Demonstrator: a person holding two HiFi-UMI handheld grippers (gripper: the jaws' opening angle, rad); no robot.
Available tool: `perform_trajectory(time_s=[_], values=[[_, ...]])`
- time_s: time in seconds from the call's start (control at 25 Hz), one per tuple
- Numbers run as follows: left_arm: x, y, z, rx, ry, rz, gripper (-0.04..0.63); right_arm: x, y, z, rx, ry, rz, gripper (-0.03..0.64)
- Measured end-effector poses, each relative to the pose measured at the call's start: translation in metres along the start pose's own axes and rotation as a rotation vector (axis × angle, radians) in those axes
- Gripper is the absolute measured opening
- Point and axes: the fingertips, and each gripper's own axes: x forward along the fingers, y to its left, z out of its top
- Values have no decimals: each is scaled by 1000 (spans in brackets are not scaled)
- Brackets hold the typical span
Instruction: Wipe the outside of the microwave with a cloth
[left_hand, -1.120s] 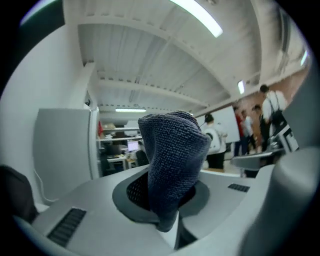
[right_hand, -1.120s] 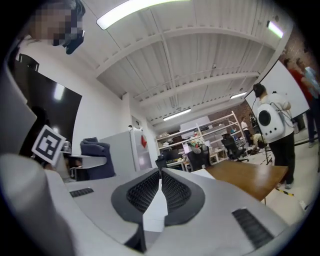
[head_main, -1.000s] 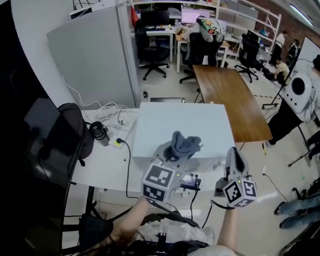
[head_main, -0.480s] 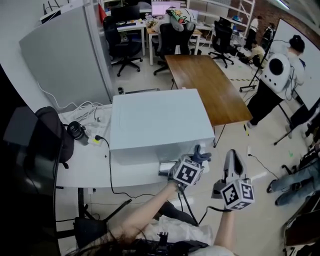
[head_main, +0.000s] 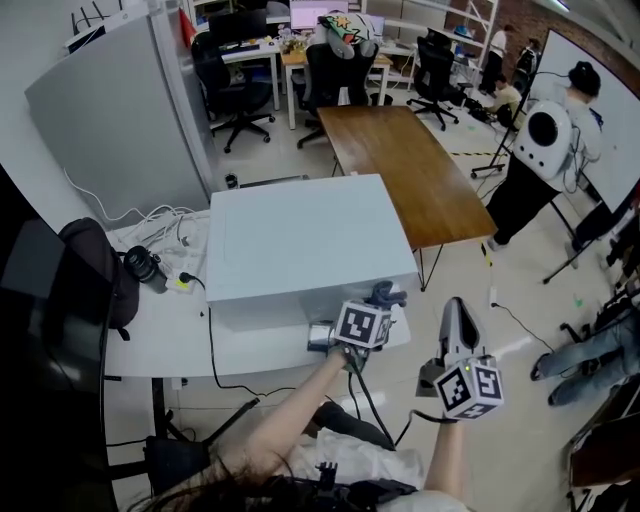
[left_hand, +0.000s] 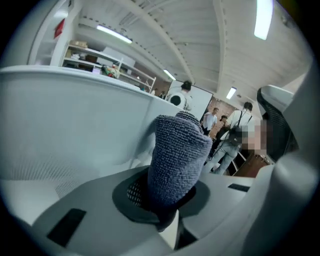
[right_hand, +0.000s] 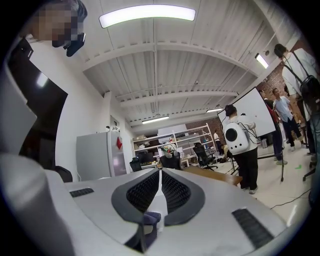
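Left gripper (head_main: 378, 303): sits low at the front right corner of the microwave (head_main: 300, 240). My fingers (left_hand: 90, 200) are clenched on the cloth (left_hand: 177, 155), a grey-blue knit roll that stands straight up out of them. The microwave's pale wall fills the left gripper view just behind the cloth; I cannot tell if the two touch.

Right gripper (head_main: 455, 318): held off to the right of the microwave, out past the edge of the white bench (head_main: 170, 335), over the floor. Its fingers (right_hand: 185, 192) are pressed together with nothing between them.

Microwave sits on the bench, and a wooden table (head_main: 410, 160) is beyond it.
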Motion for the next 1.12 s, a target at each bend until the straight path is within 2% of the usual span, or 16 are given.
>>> perform_trajectory(time_s=[0.28,0.52,0.92,1.04,1.12], values=[[-43,57,-13,-135,-72,88,51,17,25,-12,8,29,78,31],[-97,102,-29,-194,-136,177,51,32,66,-26,12,72,190,31],[-222,208,-78,-453,-322,416,51,45,145,-57,26,145,385,31],[-232,211,-80,-483,-349,407,51,43,154,-59,28,155,407,31],[-223,195,-75,-489,-354,348,51,42,151,-57,27,150,398,31]])
